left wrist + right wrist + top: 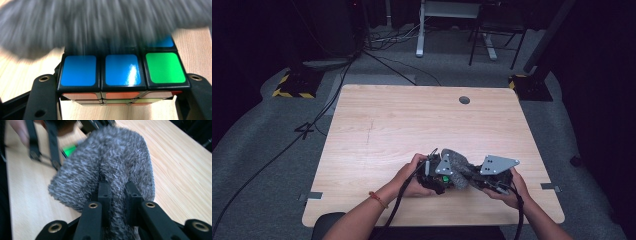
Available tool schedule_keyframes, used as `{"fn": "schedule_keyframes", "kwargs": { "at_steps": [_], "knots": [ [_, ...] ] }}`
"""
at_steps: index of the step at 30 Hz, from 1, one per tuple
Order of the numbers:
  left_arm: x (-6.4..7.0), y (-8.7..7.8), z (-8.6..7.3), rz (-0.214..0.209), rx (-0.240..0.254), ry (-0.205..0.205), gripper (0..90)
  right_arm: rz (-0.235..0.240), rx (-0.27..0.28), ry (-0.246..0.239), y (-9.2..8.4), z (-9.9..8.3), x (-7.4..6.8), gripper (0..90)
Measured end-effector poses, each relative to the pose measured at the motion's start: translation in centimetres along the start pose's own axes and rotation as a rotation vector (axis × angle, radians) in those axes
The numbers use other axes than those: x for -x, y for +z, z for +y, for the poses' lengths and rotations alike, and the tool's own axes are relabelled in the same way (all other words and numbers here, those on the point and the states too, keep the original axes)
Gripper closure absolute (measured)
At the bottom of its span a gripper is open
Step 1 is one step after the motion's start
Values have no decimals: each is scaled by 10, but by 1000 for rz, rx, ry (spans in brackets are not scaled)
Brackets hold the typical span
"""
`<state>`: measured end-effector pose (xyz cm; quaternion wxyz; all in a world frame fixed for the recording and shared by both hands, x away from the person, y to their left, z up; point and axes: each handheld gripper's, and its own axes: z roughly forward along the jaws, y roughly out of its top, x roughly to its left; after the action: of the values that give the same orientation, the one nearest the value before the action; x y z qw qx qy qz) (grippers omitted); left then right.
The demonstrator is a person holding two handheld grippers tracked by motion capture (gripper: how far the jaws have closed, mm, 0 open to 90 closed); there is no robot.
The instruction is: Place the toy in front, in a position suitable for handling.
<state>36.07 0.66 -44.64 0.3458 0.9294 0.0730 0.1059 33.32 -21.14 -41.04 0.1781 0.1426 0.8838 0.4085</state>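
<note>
High view: both hands meet at the near edge of the surface (412, 115); left gripper (437, 176) and right gripper (479, 179) face each other, with the grey fuzzy cloth (457, 164) between. Left gripper view: jaws clamp the puzzle cube (122, 71) by opposite side faces; rigid, glossy, likely slick, so flat faces suit gripping. Right gripper view: jaws pinch a fold of the cloth (112, 167), soft, light and compliant, draped towards the cube.
</note>
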Motion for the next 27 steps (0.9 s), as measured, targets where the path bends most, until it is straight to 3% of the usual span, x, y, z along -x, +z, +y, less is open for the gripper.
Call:
{"fn": "schedule_keyframes", "kwargs": {
  "at_steps": [2,5,12,18,21,27],
  "knots": [
    [2,4,0,4,-16,6,337,-5,2,-25,1,5,-5,789],
    [3,5,0,5,-11,3,337,23,31,-14,2,11,-8,786],
    [3,4,0,17,-12,-10,337,5,29,-36,6,14,-10,784],
    [1,-2,-2,15,6,-10,337,-42,-15,5,7,-5,7,786],
    [0,-6,-2,9,29,-18,337,-48,-28,36,6,-13,13,786],
    [0,-12,-2,15,51,-20,337,-45,-29,53,5,-18,17,786]
  ]
}}
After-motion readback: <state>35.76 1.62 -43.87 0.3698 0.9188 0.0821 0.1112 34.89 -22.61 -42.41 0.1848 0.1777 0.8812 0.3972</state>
